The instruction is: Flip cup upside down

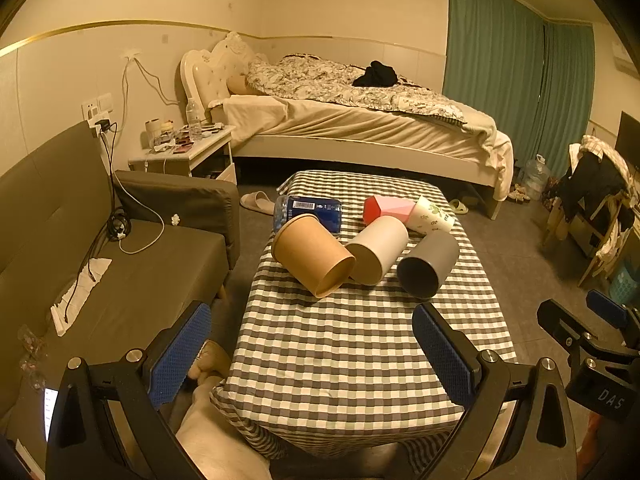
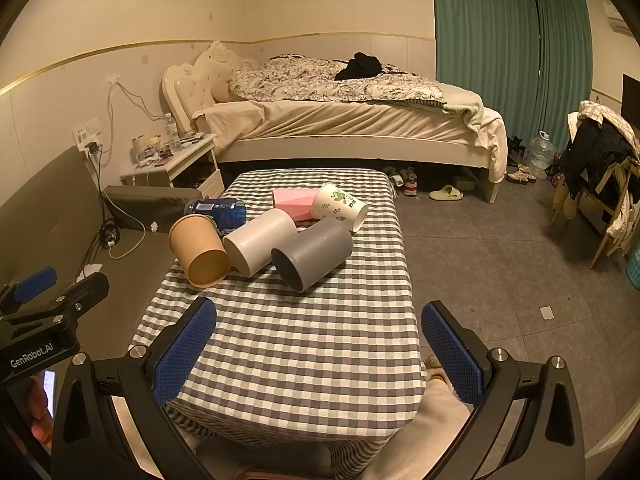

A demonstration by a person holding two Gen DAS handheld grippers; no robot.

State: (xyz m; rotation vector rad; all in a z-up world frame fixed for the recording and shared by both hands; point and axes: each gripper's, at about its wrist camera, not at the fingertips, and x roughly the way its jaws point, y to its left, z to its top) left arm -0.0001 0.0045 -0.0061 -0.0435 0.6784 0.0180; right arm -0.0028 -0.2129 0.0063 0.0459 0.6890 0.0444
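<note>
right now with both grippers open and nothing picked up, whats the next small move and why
Probably ease the right gripper forward toward the grey cup. It lies on its side on the checked table with its mouth facing the grippers, nearest the right one, and its right flank is free, while the white cup crowds its left. Both grippers, the left gripper too, hang open short of the cups.
</note>
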